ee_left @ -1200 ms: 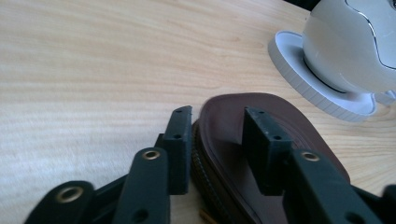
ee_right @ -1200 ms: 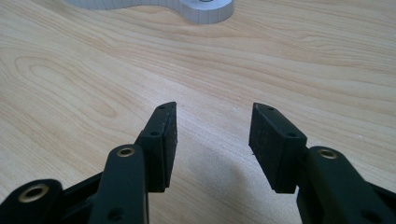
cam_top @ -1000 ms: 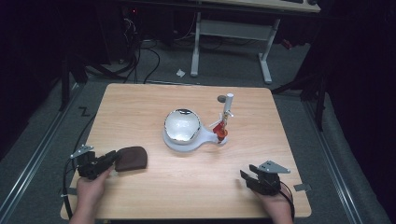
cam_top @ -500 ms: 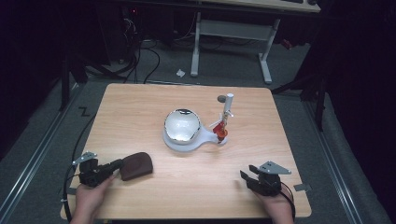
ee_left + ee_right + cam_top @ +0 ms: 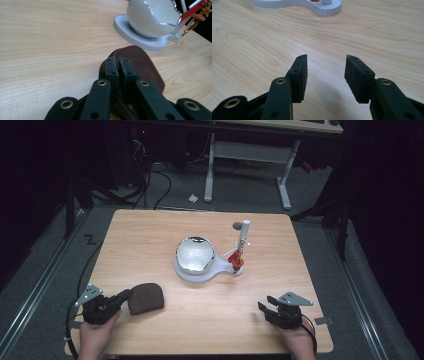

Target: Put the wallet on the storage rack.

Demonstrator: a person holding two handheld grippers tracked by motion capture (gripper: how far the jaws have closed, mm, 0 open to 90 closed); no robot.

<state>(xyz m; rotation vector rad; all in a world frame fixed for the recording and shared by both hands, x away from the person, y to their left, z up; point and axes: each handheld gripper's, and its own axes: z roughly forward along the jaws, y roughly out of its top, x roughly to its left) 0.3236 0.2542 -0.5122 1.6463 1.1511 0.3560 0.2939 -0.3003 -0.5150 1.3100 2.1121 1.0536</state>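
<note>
Your left claw (image 5: 120,297) pinches the brown pouch (image 5: 145,298) at lower left of the tabletop (image 5: 150,240). Your right claw (image 5: 264,308), lower right, stands spread over bare wood, well apart from the white stand (image 5: 196,257).

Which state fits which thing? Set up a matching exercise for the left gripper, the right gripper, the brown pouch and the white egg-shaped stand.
Things:
1. left gripper
2. right gripper
3. brown pouch
4. white stand

States:
A. jaws apart over bare wood
B. at the table's middle
C. jaws closed on something
D. pinched at its edge, near the front left

Pairs: 1-C, 2-A, 3-D, 4-B
</note>
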